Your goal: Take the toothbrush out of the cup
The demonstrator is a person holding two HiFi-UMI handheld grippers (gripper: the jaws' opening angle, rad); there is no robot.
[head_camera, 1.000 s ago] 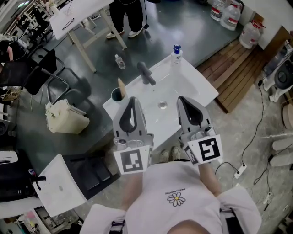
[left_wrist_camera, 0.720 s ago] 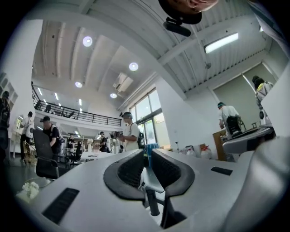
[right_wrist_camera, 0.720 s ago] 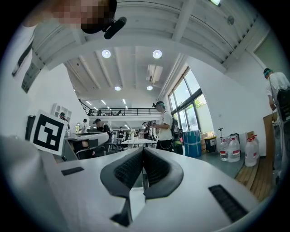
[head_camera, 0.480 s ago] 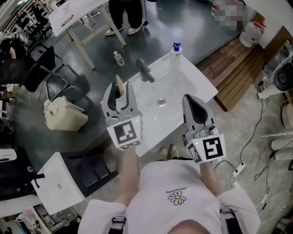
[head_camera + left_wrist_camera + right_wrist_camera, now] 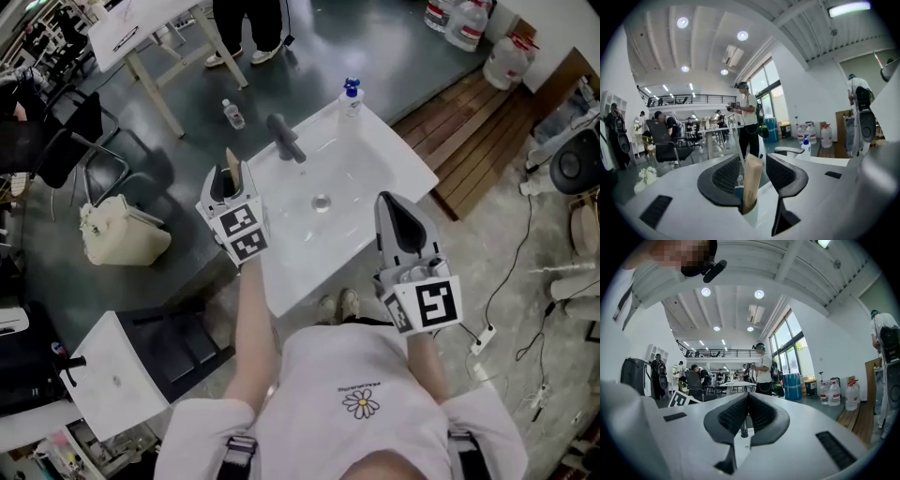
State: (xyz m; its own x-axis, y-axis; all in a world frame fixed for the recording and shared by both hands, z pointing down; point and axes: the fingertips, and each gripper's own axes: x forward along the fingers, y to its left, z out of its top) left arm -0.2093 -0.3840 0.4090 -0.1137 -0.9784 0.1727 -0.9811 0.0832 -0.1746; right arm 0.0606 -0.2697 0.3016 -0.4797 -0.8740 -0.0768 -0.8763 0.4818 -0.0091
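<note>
1. The left gripper (image 5: 752,165) has its jaws opening, either side of the toothbrush (image 5: 752,183), which stands in the cup (image 5: 751,214) just ahead.
2. The right gripper (image 5: 746,401) is clenched on nothing, well right of the cup.

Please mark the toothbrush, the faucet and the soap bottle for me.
toothbrush (image 5: 752,180), left gripper view, middle of its pale shaft.
faucet (image 5: 286,141), head view, top of its dark spout.
soap bottle (image 5: 350,103), head view, body under the blue pump.
</note>
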